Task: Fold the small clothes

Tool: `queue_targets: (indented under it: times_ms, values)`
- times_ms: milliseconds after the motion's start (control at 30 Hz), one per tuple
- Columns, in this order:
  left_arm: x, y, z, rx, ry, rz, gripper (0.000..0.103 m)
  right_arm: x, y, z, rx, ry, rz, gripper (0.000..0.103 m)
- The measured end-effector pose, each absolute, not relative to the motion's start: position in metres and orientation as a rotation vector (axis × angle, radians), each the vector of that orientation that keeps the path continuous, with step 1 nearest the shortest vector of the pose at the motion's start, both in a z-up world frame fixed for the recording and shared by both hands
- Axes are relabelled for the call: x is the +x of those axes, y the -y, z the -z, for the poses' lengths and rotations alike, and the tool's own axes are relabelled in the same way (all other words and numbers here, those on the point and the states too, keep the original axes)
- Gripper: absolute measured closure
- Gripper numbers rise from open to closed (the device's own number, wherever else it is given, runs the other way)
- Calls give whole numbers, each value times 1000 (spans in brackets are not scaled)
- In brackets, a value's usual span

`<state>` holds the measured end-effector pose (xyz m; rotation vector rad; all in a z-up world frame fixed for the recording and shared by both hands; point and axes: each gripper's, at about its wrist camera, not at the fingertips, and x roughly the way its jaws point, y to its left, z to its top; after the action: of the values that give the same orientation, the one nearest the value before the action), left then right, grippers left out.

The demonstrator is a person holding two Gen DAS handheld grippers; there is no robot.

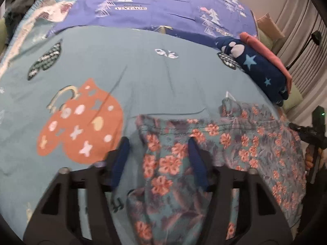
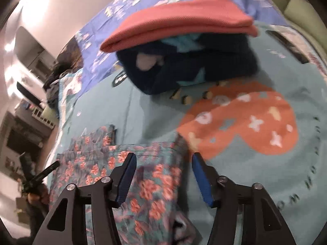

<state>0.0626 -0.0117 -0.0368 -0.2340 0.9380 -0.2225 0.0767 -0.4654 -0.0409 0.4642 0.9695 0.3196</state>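
A small floral garment (image 1: 235, 143) with coral flowers on teal lies spread on the teal bed cover (image 1: 143, 71). My left gripper (image 1: 158, 153) is open over its left edge. One blue pad rests over the cloth and the other is off it, over the bare cover. In the right wrist view the floral garment (image 2: 98, 159) fills the lower left. My right gripper (image 2: 164, 167) is open astride its right edge, with cloth under the left pad and the cover under the right.
A folded stack sits at the bed's far right: a navy star-print piece (image 1: 257, 71) with a pink one (image 1: 265, 55) on top, close ahead in the right wrist view (image 2: 179, 20). A purple sheet (image 1: 163, 10) lies beyond. Dark clothes (image 1: 20, 0) are piled at the far left.
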Motion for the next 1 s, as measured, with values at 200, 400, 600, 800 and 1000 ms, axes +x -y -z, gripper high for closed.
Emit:
queue_targets:
  times_ms: [200, 400, 600, 800, 1000]
  values:
    - [48, 9, -5, -289, -770, 259, 98, 51, 476, 1, 439, -814, -267, 100]
    - [72, 9, 25, -245, -870, 168, 96, 69, 477, 36, 414, -1001, -193, 89]
    - [37, -3, 13, -226, -828, 116, 66, 9, 514, 24, 527, -899, -175, 72]
    - [-14, -5, 1, -275, -813, 190, 44, -22, 498, 44, 564, -956, -277, 60]
    - [-28, 20, 41, -98, -880, 42, 42, -25, 485, 53, 508, -943, -130, 93]
